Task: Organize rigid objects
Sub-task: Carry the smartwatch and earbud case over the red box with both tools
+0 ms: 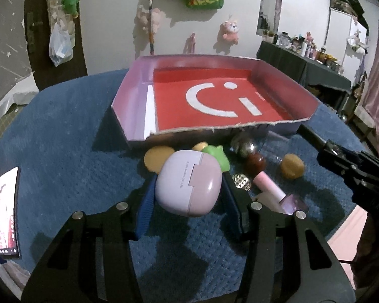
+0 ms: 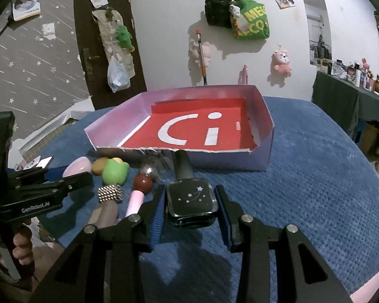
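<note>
The left gripper (image 1: pixel 188 189) pinches a pale lilac earbud case (image 1: pixel 188 183) between its blue pads, lifted above the blue mat (image 1: pixel 63 131). Right of it, near the tray's front wall, lie a green toy (image 2: pixel 114 173), a studded silver cube (image 2: pixel 110 193) and a red-capped pink tube (image 2: pixel 139 192). Furthest right, the right gripper (image 2: pixel 190 203) clamps a black star-printed bottle (image 2: pixel 190 199). Beyond stands the red-floored tray (image 2: pixel 262 116).

left gripper (image 1: pixel 187 189): black angular linkage arms, four round silver screw heads, blue ribbed pads on both fingers
right gripper (image 2: pixel 190 203): same black frame with cut-out slots, four silver screw heads, blue ribbed pads
marking: white "GenRobot.AI" lettering along the side of the left gripper's black body, read in the right wrist view
hand (image 2: pixel 17 247): bare fingers around a black handle; no sleeve visible
</note>
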Available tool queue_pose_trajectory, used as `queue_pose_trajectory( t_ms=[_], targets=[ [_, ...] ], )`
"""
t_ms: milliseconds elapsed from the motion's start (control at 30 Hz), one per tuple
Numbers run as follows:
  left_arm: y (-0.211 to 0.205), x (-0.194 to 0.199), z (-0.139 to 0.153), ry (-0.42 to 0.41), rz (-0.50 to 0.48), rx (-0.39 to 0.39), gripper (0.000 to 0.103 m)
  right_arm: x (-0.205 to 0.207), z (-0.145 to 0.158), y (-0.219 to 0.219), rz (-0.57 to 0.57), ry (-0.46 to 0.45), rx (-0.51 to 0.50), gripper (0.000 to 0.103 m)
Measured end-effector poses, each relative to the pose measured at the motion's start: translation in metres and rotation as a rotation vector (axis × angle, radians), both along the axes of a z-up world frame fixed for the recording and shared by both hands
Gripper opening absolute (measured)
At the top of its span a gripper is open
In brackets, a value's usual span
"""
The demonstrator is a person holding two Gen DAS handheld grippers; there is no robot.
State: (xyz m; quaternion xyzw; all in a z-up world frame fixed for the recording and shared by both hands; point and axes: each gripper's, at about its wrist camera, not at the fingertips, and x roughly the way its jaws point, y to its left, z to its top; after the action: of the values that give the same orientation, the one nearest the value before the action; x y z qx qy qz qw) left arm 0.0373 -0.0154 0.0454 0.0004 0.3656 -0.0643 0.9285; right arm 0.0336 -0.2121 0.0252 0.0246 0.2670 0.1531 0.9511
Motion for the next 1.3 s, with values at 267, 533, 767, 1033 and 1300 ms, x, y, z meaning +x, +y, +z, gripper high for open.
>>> queue_pose_trajectory(
  t_ms=[267, 533, 767, 1033, 1300],
  targets=[
    [-0.006, 0.010, 0.021, -0.052, -0.020, 0.004, 0.048, 0.007, 0.009, 0.000, 0.022, 0.000, 0.011, 0.041],
    [-0.010, 0.024, 0.037, -0.090, -0.038, 0.002, 0.048, 0.018, 0.025, -0.002, 0.031, -0.026, 0.002, 0.041],
    [-0.016, 0.039, 0.049, -0.109, -0.060, 0.012, 0.048, 0.035, 0.035, -0.001, 0.040, -0.027, 0.007, 0.041],
    [-0.023, 0.067, 0.059, -0.114, -0.086, 0.023, 0.048, 0.058, 0.045, -0.004, 0.041, -0.006, 0.018, 0.041],
    [-0.029, 0.097, 0.061, -0.105, -0.097, 0.028, 0.048, 0.088, 0.053, -0.005, 0.034, 0.016, 0.011, 0.040]
  ],
)
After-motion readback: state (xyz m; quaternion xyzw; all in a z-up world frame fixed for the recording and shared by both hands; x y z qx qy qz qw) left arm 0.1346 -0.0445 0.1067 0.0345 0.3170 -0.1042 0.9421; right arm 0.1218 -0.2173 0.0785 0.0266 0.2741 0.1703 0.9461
